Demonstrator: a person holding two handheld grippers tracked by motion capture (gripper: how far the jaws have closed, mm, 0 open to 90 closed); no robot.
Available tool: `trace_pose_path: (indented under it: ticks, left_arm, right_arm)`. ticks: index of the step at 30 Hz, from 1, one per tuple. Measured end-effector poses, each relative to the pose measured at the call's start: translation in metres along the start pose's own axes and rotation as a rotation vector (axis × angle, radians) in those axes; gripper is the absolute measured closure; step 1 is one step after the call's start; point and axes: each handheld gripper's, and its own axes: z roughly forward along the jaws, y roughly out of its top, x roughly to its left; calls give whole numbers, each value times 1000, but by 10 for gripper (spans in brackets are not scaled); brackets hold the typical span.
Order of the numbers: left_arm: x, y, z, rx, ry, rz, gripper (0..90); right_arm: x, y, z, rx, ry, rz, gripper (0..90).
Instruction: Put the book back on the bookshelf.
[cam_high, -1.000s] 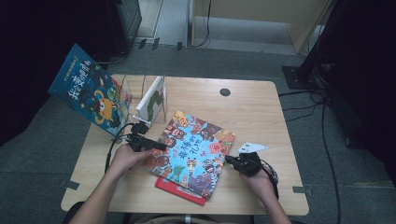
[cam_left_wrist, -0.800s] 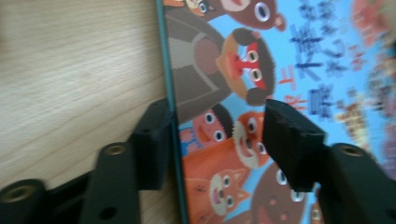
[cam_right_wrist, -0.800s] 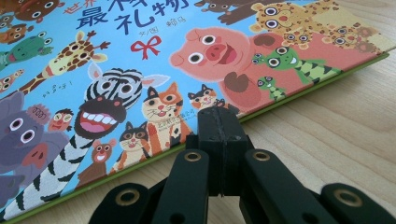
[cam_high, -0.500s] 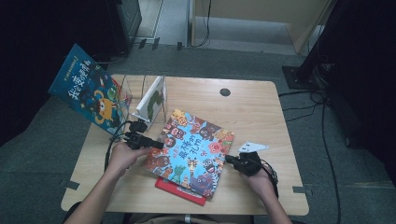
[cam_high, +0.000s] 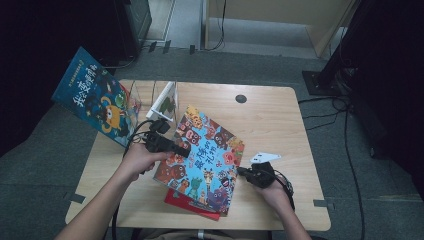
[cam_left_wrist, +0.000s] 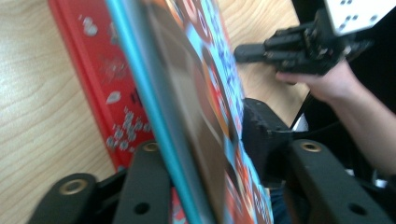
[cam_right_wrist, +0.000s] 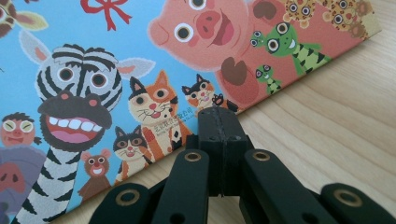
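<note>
Blue-covered, the animal book (cam_high: 202, 155) is gripped at its left edge by the left claw (cam_high: 181, 148), whose jaws have just been closing on it, so it can be tilted off the red book (cam_high: 187, 203). The clenched, empty right claw (cam_high: 243, 172) is set against its opposite edge as a stop on the bench (cam_high: 275, 120).

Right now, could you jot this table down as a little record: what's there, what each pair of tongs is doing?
Surface: wooden table
Top book: animal picture book, left edge raised, tilted
Beneath it: red book, flat on the table
Left tongs: clamped on the animal book's edge, jaws just been closing
Right tongs: shut, tips against the animal book's right edge
Off to the left: blue book, leaning
Behind: clear rack holding a thin book
</note>
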Motion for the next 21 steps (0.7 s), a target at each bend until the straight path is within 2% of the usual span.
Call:
trace_pose_path:
  ticks: [4, 7, 11, 13, 18, 21]
  left_arm:
    - [-1, 8, -3, 31, 4, -18, 681]
    - [3, 13, -6, 48, -44, -43, 719]
    - [3, 19, -8, 75, -51, -62, 740]
    - [3, 23, -10, 77, -83, -72, 763]
    - [-7, 35, -14, 118, -53, -64, 778]
    - [-12, 42, -18, 143, -38, -77, 790]
  right_arm:
    - [-1, 2, 4, -8, 13, -1, 885]
    - [-1, 4, 4, -13, 2, -9, 846]
    - [0, 5, 4, -9, -4, -31, 794]
    - [0, 6, 4, -14, 10, -39, 772]
    - [3, 9, 4, -12, 16, -88, 747]
    - [2, 10, 1, -25, 10, -100, 747]
